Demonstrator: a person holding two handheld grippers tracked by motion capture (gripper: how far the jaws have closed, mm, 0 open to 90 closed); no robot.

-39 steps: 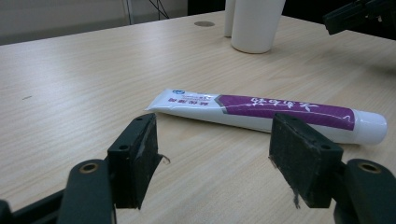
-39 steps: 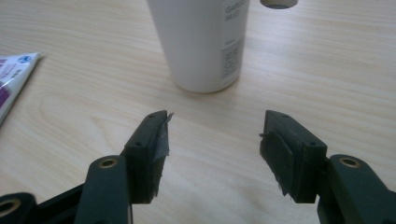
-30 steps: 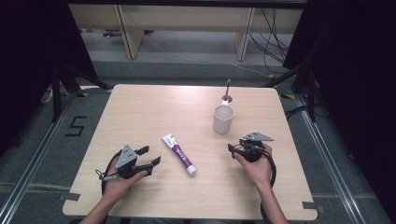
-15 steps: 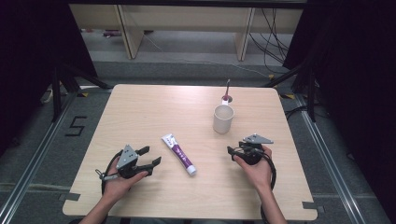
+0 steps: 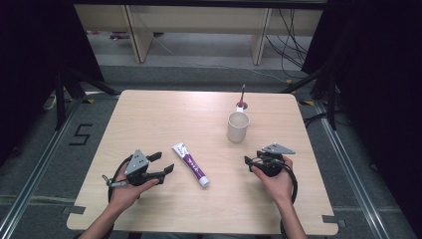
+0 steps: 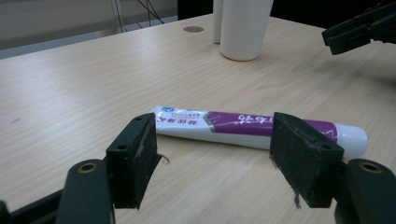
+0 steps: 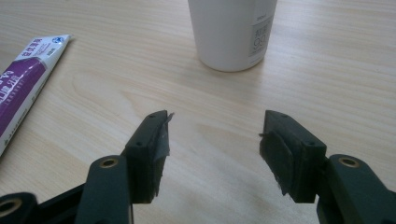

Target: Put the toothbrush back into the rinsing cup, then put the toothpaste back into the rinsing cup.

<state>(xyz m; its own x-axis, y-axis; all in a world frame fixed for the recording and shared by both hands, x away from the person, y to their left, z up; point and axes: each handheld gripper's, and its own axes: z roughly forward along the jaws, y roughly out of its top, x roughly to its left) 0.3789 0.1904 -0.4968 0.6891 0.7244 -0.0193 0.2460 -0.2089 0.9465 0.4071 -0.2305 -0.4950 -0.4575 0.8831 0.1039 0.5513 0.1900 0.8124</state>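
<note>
The left claw (image 5: 161,163) rests low over the near left part of the worktop (image 5: 149,114), held in the person's left hand (image 5: 127,189). Its jaws stand released, with nothing between them. The toothpaste tube (image 5: 190,164) lies flat on the worktop just beside this claw, cap end toward the person; in the left gripper view the tube (image 6: 261,128) lies crosswise just beyond the jaw tips, not touched. The right claw (image 5: 253,160) sits at the near right, jaws released and empty, pointing toward the white cup (image 5: 238,126). The cup stands upright beyond it, apart from both claws
</note>
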